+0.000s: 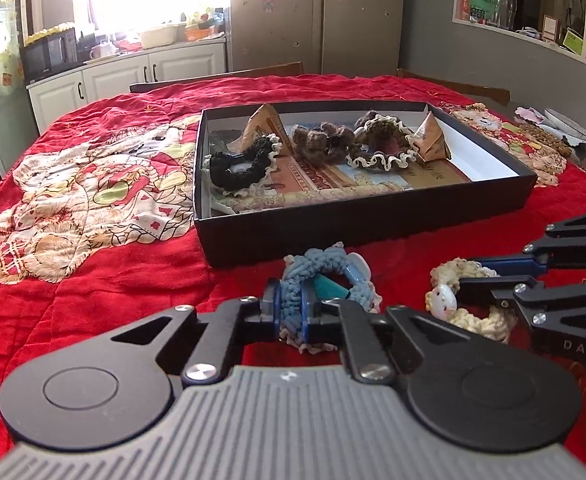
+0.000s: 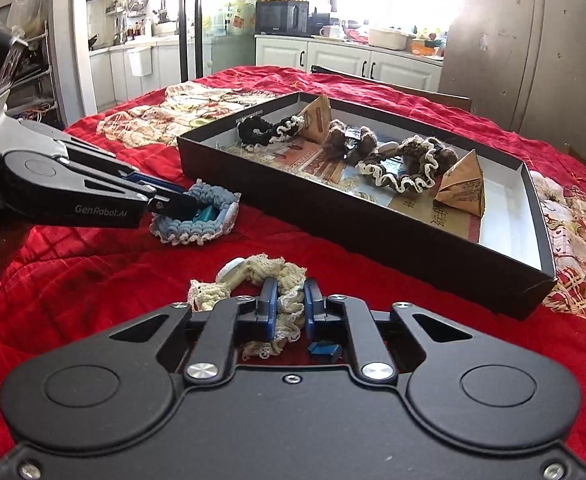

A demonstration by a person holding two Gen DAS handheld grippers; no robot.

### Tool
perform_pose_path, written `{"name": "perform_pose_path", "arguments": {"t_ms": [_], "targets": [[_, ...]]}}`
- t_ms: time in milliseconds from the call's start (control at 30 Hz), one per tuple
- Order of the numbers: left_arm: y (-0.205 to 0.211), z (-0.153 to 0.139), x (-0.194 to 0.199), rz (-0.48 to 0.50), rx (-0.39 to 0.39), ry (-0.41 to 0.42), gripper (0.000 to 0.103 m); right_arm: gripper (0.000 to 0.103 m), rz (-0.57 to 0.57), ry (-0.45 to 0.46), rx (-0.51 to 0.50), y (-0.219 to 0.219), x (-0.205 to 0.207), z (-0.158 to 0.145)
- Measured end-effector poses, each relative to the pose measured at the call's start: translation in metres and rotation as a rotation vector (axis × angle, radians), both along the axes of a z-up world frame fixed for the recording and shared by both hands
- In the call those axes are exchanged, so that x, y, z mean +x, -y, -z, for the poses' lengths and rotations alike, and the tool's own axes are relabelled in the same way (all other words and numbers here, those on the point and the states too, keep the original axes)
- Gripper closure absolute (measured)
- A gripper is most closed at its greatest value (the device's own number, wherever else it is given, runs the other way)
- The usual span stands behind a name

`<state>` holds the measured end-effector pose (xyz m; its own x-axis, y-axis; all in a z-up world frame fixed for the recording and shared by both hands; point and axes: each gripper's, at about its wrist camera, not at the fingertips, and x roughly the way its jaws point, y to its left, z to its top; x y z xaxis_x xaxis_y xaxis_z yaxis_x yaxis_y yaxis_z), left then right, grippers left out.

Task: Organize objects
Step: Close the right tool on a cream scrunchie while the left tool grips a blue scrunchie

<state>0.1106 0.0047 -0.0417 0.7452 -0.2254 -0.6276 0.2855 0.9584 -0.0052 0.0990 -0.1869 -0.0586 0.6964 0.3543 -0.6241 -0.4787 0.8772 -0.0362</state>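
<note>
A blue crocheted scrunchie (image 1: 325,276) lies on the red quilt before a black box (image 1: 333,228). My left gripper (image 1: 293,308) is shut on its near edge; this also shows in the right wrist view (image 2: 181,204). A cream scrunchie (image 2: 269,276) with a white charm lies to its right. My right gripper (image 2: 289,304) has its fingers around a fold of it, pinching it; it also shows in the left wrist view (image 1: 473,280). The box (image 2: 373,224) holds a black scrunchie (image 2: 269,128), a brown one (image 2: 349,140) and a ruffled one (image 2: 409,168).
Two folded paper pyramids (image 1: 265,124) (image 2: 461,188) stand in the box. The red quilt (image 1: 93,280) with a cartoon print covers the table. Clutter lies at the far right table edge (image 1: 565,132). Kitchen cabinets and a fridge stand behind.
</note>
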Motion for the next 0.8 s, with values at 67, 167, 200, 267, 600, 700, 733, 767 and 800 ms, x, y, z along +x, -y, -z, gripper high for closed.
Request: {"name": "perform_pose_path", "arguments": {"t_ms": [67, 167, 200, 267, 600, 700, 733, 767, 800], "targets": [[0.000, -0.001, -0.001, 0.002, 0.000, 0.005, 0.092, 0.091, 0.006, 0.012, 0.015, 0.002, -0.001, -0.002], [0.000, -0.003, -0.003, 0.001, -0.003, 0.012, 0.092, 0.091, 0.010, 0.026, 0.038, 0.006, -0.003, -0.006], [0.000, -0.004, -0.004, 0.003, -0.003, 0.016, 0.092, 0.091, 0.011, 0.029, 0.044, 0.007, -0.003, -0.007], [0.001, -0.007, -0.007, 0.009, -0.004, 0.023, 0.092, 0.091, 0.012, 0.034, 0.054, 0.009, -0.004, -0.009], [0.005, -0.016, -0.015, 0.030, -0.005, 0.044, 0.092, 0.091, 0.013, 0.059, 0.078, 0.013, -0.012, -0.016], [0.005, -0.018, -0.016, 0.038, -0.007, 0.050, 0.092, 0.091, 0.015, 0.068, 0.086, 0.015, -0.013, -0.019], [0.006, -0.019, -0.017, 0.041, -0.008, 0.052, 0.092, 0.091, 0.018, 0.071, 0.089, 0.016, -0.014, -0.020], [0.006, -0.020, -0.018, 0.044, -0.010, 0.054, 0.092, 0.091, 0.020, 0.073, 0.092, 0.017, -0.014, -0.021], [0.007, -0.022, -0.019, 0.048, -0.011, 0.057, 0.092, 0.091, 0.022, 0.076, 0.095, 0.018, -0.015, -0.022]]}}
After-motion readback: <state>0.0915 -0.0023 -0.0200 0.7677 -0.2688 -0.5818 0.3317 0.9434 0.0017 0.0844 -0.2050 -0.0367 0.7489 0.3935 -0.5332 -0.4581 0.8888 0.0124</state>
